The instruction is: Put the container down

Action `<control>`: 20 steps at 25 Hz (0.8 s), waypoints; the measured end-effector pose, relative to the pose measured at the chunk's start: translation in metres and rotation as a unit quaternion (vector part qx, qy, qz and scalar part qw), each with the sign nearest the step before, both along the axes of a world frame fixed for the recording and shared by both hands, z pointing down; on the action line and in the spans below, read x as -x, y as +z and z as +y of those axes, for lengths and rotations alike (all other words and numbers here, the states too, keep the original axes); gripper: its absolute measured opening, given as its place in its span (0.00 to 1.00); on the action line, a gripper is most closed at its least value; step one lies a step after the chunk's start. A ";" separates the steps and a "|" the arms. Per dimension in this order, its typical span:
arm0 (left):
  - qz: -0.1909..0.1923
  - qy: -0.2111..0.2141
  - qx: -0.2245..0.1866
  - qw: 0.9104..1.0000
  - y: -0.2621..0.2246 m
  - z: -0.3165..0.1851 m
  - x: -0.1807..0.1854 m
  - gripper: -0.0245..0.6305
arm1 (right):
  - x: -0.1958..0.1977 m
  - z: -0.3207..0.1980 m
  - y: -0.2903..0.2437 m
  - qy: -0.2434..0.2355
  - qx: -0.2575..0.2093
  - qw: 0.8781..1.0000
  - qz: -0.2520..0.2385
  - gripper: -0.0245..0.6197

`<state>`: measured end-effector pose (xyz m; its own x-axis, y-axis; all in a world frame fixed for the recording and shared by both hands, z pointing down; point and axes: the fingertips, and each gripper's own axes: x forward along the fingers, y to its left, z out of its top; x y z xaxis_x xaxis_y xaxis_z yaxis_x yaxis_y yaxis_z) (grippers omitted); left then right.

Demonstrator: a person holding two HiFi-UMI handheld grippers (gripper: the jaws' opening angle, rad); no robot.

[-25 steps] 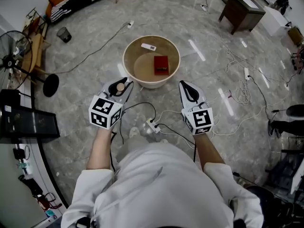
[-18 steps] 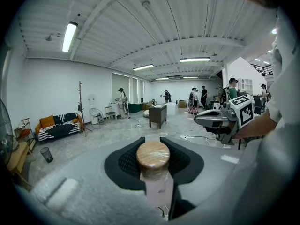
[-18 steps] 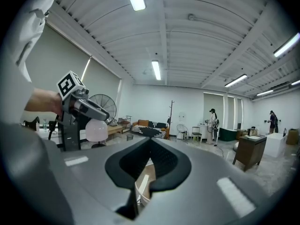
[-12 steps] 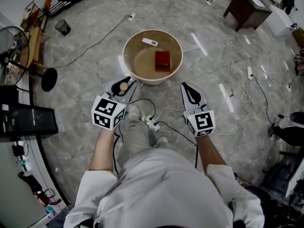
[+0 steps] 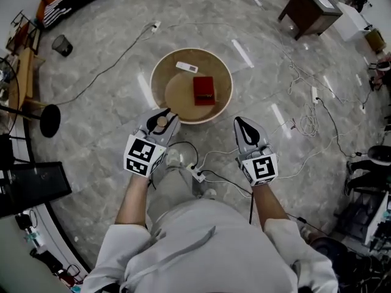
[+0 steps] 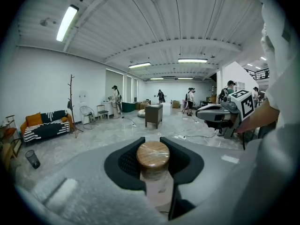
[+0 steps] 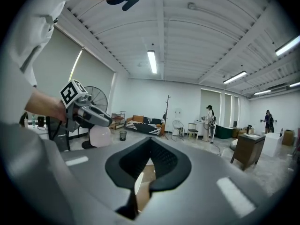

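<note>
The round beige basin [image 5: 153,81] is bare in its left half and along its near edge. A red rectangular box [image 5: 203,90] sits right of its centre, and a flat white bar [image 5: 187,67] lies by its far edge. A white power strip [image 5: 197,174] lies on the floor before it.

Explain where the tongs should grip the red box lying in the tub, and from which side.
Come down from above: the red box lies flat on the floor of the tub, and the wall probably blocks a level approach. Close across its two long edges, the narrower span.
</note>
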<state>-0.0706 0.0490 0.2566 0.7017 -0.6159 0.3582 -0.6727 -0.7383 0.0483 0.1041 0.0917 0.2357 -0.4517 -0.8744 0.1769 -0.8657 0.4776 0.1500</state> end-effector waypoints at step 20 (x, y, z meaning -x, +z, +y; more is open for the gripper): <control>-0.014 0.033 0.020 0.999 0.183 -0.197 0.002 0.20 | 0.022 -0.186 0.150 0.033 0.033 0.998 0.030 0.05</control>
<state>-0.0723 -0.1477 0.4400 0.7296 -0.5532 0.4022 -0.6239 -0.7791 0.0602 0.0825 -0.0946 0.3858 -0.3802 -0.8878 0.2594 -0.8863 0.4299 0.1723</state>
